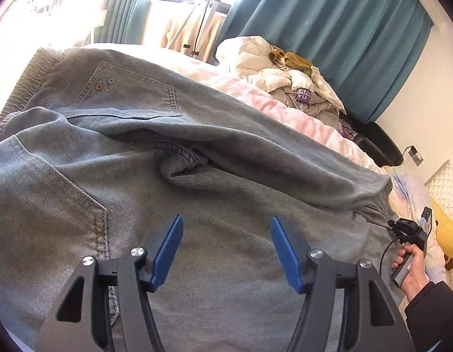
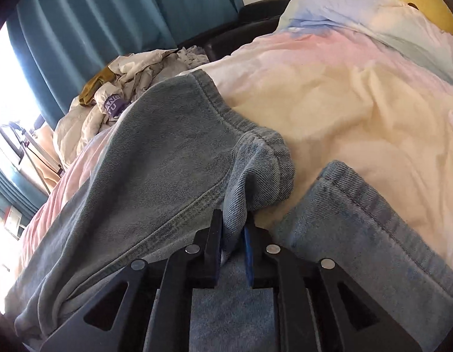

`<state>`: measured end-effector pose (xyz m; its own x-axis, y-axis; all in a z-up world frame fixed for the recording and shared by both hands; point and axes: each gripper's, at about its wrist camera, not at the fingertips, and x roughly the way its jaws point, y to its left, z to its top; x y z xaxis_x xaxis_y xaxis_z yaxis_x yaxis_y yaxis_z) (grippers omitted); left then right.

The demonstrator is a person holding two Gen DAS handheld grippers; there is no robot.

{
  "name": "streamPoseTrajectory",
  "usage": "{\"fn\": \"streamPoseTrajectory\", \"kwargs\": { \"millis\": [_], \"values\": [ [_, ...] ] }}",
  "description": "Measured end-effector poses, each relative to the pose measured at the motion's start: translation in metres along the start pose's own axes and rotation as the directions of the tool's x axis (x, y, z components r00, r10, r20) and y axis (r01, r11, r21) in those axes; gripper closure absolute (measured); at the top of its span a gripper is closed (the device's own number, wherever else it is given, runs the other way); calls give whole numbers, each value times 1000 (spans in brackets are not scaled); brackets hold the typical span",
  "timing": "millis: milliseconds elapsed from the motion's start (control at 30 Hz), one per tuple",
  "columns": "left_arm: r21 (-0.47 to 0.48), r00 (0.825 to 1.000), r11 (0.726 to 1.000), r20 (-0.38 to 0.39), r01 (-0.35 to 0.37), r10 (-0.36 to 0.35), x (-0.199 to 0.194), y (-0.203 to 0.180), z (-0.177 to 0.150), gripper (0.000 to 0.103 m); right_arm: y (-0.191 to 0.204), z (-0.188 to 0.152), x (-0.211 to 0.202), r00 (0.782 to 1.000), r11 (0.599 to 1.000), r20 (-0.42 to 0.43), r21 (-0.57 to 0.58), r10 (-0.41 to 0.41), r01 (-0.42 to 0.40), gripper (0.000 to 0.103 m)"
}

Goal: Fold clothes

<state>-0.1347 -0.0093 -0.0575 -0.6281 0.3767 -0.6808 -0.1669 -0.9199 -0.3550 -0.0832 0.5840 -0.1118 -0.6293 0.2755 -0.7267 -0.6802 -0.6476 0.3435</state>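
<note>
Your jeans [image 1: 173, 152] are spread across the bed [image 2: 358, 111], seat side up, so the legs can fold over. Your right gripper [image 2: 233, 231] is clamped on a bunched leg hem, probably to drag it across. Your left gripper [image 1: 226, 246] hangs wide open over the seat, holding nothing.

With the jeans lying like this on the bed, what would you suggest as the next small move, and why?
Probably carry the right tongs, shut on the jeans at the leg's hem, toward the waistband to fold that leg over. The left tongs hang open above the seat and hold nothing, so they could press down there to anchor the fold.
</note>
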Motion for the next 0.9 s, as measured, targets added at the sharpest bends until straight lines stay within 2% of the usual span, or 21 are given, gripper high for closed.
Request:
{"fn": "streamPoseTrajectory", "kwargs": {
  "millis": [133, 367, 467, 600, 767, 900],
  "values": [
    [50, 1000, 998, -11, -23, 24, 1, -9, -3, 40, 4, -15, -41, 999, 1000, 47, -24, 1, 0, 91],
    [177, 998, 982, 15, -69, 68, -17, -18, -18, 40, 35, -43, -108, 998, 982, 45, -188, 41, -32, 91],
    [221, 995, 970, 25, -99, 96, -28, -17, -23, 40, 44, -55, -137, 995, 974, 49, -215, 83, -70, 91],
    [212, 993, 970, 43, -119, 113, -52, -12, -26, 40, 52, -70, -161, 995, 965, 32, -250, 91, -81, 91],
    [182, 989, 973, 64, -140, 131, -80, -7, -26, 40, 48, -80, -185, 994, 966, 15, -237, 106, -99, 90],
    [136, 989, 980, 66, -143, 135, -99, 3, -24, 40, 39, -86, -187, 995, 975, -32, -198, 99, -104, 82]
  ]
}}
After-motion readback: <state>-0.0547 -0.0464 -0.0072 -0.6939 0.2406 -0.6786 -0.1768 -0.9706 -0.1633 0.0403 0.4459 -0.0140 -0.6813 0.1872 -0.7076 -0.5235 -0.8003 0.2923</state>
